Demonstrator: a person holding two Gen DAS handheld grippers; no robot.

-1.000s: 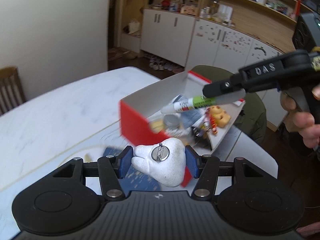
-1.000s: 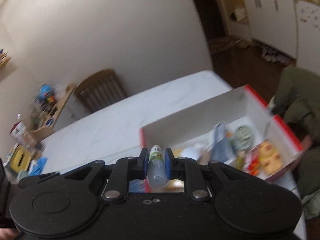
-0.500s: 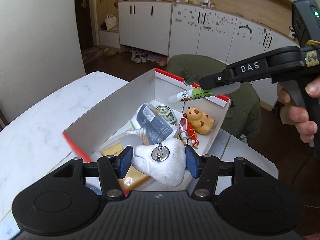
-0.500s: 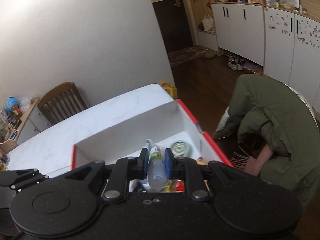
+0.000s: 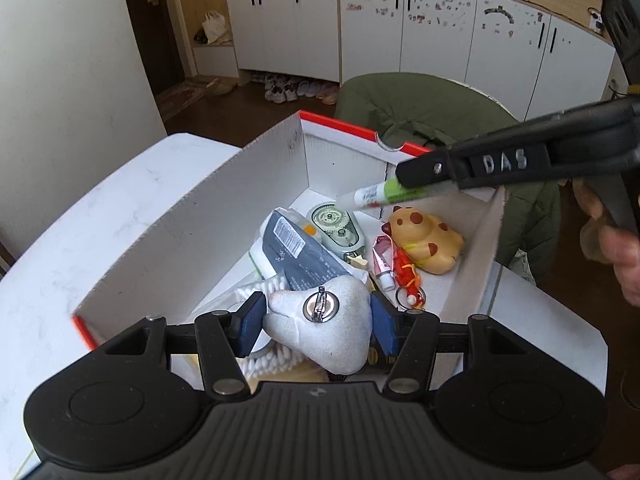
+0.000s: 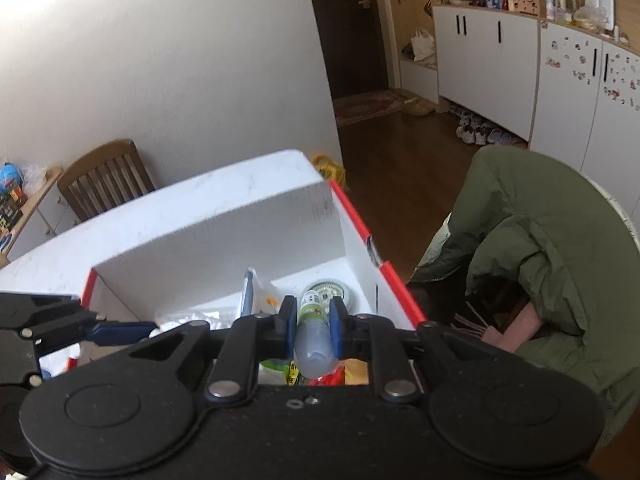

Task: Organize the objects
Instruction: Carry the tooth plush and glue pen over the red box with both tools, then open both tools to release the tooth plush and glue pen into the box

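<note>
My left gripper [image 5: 318, 322] is shut on a white tooth-shaped plush badge [image 5: 320, 328] with a metal pin, held over the near end of the red-and-white cardboard box [image 5: 224, 200]. My right gripper [image 6: 313, 326] is shut on a small clear bottle [image 6: 313, 340] with a green-and-white label, above the box [image 6: 224, 236]. In the left wrist view the right gripper [image 5: 400, 188] and its bottle [image 5: 380, 196] hover over the box's far right side.
In the box lie a yellow spotted toy [image 5: 424, 240], a green tape dispenser [image 5: 336, 226], a grey packet [image 5: 296, 248], a pink tube and a red keychain [image 5: 404, 272]. The box stands on a white marble table [image 5: 100, 216]. A green jacket [image 6: 552, 248] drapes a chair beyond.
Both grippers have moved over the box with their objects still held. The views now look down into the box; the right gripper's bottle is lower over the far right corner.
</note>
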